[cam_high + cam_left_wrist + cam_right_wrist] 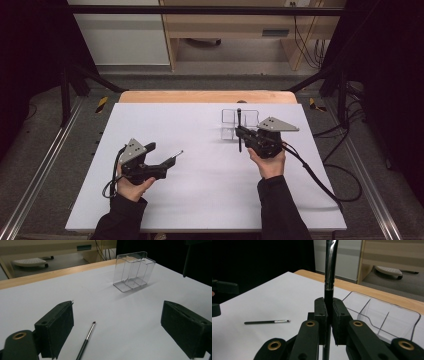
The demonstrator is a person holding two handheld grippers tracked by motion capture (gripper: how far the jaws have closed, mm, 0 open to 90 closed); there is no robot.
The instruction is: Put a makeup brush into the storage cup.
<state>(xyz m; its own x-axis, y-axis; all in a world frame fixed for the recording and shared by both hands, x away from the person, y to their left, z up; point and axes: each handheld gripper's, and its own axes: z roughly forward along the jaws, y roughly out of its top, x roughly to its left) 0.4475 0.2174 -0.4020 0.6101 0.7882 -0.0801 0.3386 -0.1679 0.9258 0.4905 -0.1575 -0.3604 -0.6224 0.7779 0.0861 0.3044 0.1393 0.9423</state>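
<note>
**Desk:** What did the frame show nearest the person?

**Photographer:** Two dark-sleeved forearms came in over the white table (200, 200). The left gripper (170, 161) sat low at the near left, its jaws spread wide with nothing between them. In the left gripper view a thin brush (86, 340) lay flat on the table between those released jaws, untouched, its small dark tip pointing away.

**Desk:** And the other hand?

**Photographer:** Farther in and to the right, the right gripper (240, 132) was clenched on a dark-handled brush (239, 129). The right gripper view showed the pads pressed on the black handle, the silver ferrule (329, 267) rising upright above them.

**Desk:** Where did that brush stand relative to the holder?

**Photographer:** Just beside a clear plastic organizer (231, 124) with divided compartments, which stood on the far right part of the table. Whether the brush touched it, I could not tell. Beyond ran the table's wooden edge (207, 96), then grey floor and a pale cabinet (120, 35)
</note>
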